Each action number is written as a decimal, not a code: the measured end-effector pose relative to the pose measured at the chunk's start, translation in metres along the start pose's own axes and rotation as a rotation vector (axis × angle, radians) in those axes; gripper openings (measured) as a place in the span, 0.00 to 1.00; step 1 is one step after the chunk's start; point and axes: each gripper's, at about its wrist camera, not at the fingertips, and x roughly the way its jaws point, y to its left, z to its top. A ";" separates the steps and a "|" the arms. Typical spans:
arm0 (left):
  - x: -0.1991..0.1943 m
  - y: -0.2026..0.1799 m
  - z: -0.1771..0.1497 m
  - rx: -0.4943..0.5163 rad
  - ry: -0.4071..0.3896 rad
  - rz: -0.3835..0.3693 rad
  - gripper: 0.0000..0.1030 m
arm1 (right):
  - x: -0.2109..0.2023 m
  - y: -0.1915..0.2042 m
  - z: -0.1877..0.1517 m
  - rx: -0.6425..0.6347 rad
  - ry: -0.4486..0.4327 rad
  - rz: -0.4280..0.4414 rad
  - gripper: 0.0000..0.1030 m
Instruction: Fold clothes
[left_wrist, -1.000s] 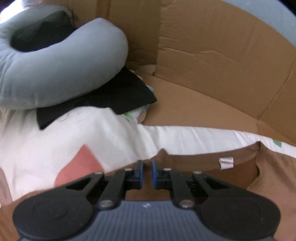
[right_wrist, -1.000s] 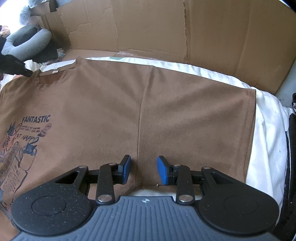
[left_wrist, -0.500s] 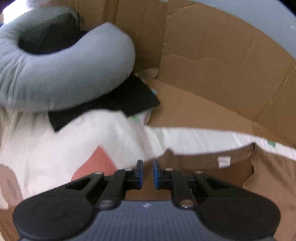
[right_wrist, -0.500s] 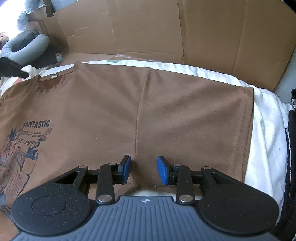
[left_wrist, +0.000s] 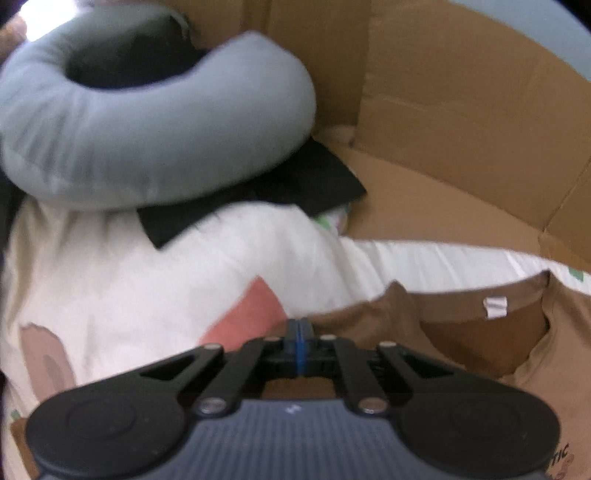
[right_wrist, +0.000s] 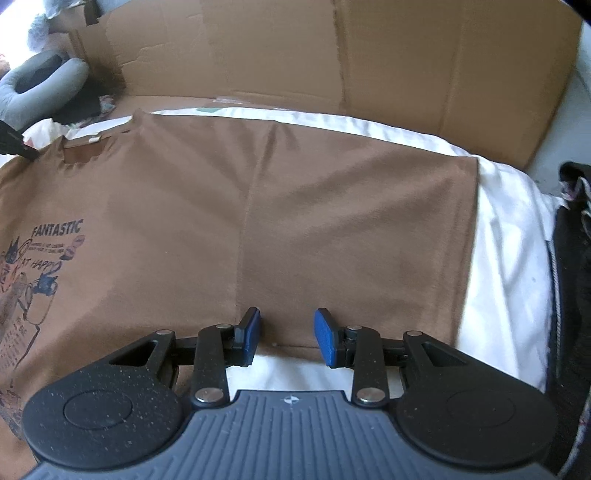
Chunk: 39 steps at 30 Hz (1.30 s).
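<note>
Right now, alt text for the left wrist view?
The left tongs are shut, their jaws having just closed on the shoulder edge of the brown cotton T-shirt beside its collar. Beyond lie a white patterned sheet, a grey ring-shaped cushion on black cloth, and brown cardboard walls.

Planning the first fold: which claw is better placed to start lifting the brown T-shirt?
Left. The left claw is shut on the brown T-shirt beside its collar, fabric puckered; the right claw hangs open above the near edge.
</note>
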 end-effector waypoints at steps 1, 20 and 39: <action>-0.003 0.003 0.001 -0.003 -0.005 0.008 0.04 | -0.002 -0.002 -0.001 0.004 0.001 -0.002 0.38; -0.176 0.057 -0.040 -0.124 0.038 0.050 0.58 | -0.107 0.007 0.037 -0.004 0.019 0.071 0.43; -0.360 0.087 -0.107 -0.246 0.060 -0.036 0.76 | -0.309 -0.034 0.113 0.120 -0.091 0.109 0.74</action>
